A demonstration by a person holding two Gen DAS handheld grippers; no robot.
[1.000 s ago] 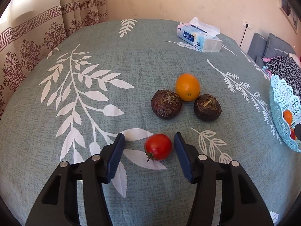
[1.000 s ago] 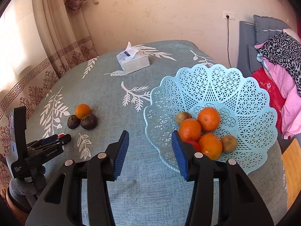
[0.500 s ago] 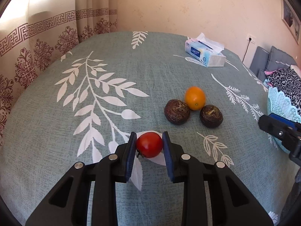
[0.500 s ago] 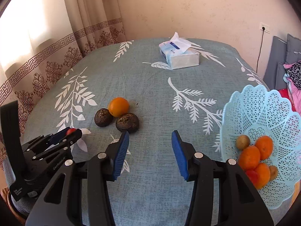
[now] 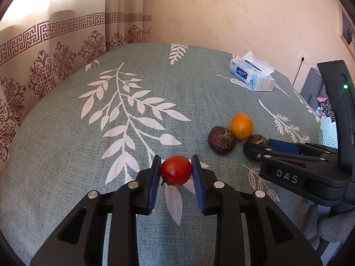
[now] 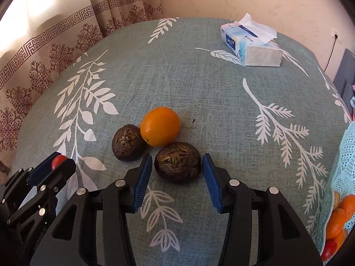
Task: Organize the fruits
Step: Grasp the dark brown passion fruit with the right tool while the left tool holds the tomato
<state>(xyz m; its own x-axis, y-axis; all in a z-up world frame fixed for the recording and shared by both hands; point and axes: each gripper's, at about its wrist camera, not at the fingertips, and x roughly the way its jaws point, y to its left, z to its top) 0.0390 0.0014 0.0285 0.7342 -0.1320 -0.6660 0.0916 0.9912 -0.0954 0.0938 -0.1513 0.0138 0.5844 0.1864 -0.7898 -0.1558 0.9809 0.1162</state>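
Observation:
My left gripper [image 5: 176,173] is shut on a red tomato [image 5: 176,170], held just above the green leaf-print tablecloth; it shows at the lower left of the right wrist view [image 6: 58,160]. My right gripper [image 6: 177,166] is open, its blue pads on either side of a dark wrinkled passion fruit [image 6: 177,164] without touching it. A second passion fruit [image 6: 127,141] and an orange [image 6: 160,126] lie just beyond it, touching each other. The light blue lattice basket [image 6: 345,166] at the right edge holds several oranges and a tomato.
A tissue box [image 6: 251,44] stands at the far right of the table. A patterned curtain [image 5: 55,51] hangs behind the table's left edge. A wall socket and grey cushions are at the far right. The right gripper's body [image 5: 310,168] fills the left wrist view's right side.
My left gripper closed on the tomato and lifted it slightly. My right gripper swung away from the basket and moved in around the near passion fruit.

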